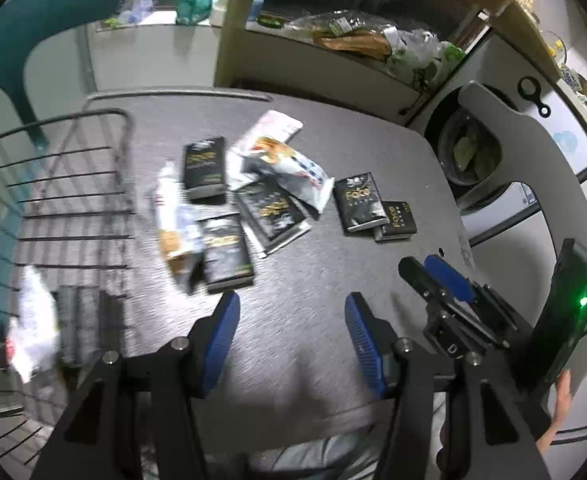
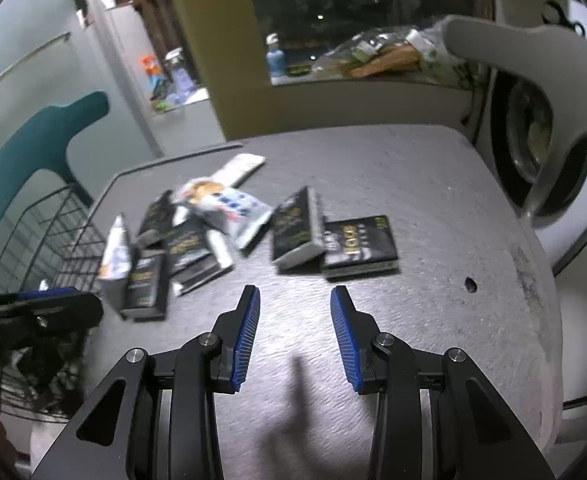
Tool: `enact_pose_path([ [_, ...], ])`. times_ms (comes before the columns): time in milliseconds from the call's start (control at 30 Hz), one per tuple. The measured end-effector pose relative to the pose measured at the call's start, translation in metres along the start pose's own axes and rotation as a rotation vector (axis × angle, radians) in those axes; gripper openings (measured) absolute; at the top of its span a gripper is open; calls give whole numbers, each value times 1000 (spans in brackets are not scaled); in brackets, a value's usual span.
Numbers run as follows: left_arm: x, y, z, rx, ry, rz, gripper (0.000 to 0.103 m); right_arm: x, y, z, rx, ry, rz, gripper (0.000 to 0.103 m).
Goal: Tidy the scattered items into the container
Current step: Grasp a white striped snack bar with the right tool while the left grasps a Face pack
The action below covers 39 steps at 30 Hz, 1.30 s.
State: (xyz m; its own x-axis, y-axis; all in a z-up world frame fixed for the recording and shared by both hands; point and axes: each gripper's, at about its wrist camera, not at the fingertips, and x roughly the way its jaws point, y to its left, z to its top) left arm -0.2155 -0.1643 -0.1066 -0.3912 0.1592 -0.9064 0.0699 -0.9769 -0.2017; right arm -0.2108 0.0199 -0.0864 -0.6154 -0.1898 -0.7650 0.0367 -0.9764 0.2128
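Several black "Face" packs lie scattered on the grey table (image 1: 373,140), among them a pair at the right (image 1: 359,202) (image 2: 359,244) and one nearest me (image 1: 227,252) (image 2: 145,284). White snack bags (image 1: 289,160) (image 2: 229,204) and a white tube (image 1: 169,208) are mixed in. A black wire basket (image 1: 73,200) (image 2: 53,240) stands at the table's left edge with a white packet (image 1: 33,320) inside. My left gripper (image 1: 293,312) hovers open and empty just short of the pile. My right gripper (image 2: 295,308) is open and empty in front of the right-hand pair.
A teal chair (image 1: 33,28) stands behind the basket and a grey chair (image 1: 533,152) at the table's right. A washing machine (image 2: 529,148) is beyond it. The sill (image 1: 353,40) behind holds bags and bottles. Bare tabletop lies at the near right (image 2: 433,320).
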Motion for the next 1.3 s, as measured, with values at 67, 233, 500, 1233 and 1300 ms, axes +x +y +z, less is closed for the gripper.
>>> enact_pose_path([
  [67,16,-7,5,10,17,12,60,8,-7,6,12,-9,6,38],
  [233,49,-7,18,-1,46,58,60,41,-6,25,-9,-15,15,38],
  [500,85,10,49,-96,50,110,60,87,-6,51,-8,-9,-18,38],
  [1233,115,17,52,-90,69,118,60,82,8,11,-95,77,51,21],
  [1300,111,14,44,-59,85,103,56,70,6,-2,-88,89,58,21],
])
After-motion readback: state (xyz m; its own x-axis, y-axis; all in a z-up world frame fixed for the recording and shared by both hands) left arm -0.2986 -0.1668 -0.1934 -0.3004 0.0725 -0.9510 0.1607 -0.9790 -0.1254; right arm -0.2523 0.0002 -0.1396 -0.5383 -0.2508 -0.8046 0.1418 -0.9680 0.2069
